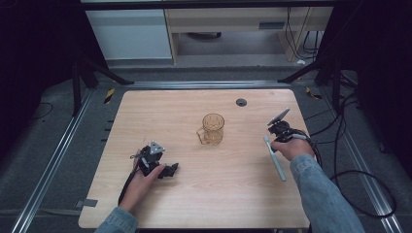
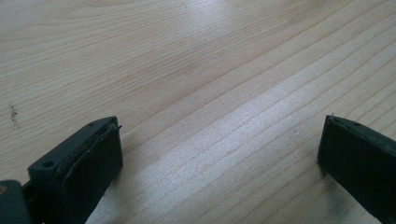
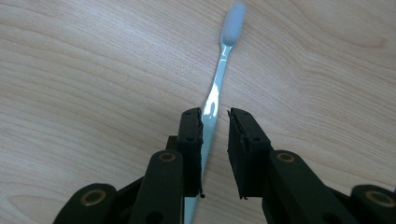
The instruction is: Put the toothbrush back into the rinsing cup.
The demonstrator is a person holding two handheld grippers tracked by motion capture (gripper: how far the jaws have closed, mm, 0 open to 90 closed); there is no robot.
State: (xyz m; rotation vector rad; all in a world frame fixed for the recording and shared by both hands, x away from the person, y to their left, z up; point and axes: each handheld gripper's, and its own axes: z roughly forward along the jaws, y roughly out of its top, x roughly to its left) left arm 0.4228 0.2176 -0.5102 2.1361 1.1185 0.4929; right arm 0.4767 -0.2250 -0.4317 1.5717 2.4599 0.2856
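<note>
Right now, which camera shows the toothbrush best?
The right gripper view: the pale blue plastic toothbrush lies close up between the right tool's jaws, bristles visible. The high view shows it small, beside the hand.

A glass mug stood on the table near its middle. At its three o'clock lay a toothbrush, running from eleven to five o'clock, well apart from the mug. The right gripper sat over the toothbrush's far end, its jaws either side of the handle. At the mug's seven o'clock the left gripper rested on the table. Past the mug, at one o'clock, a round grommet sat near the far edge.
</note>
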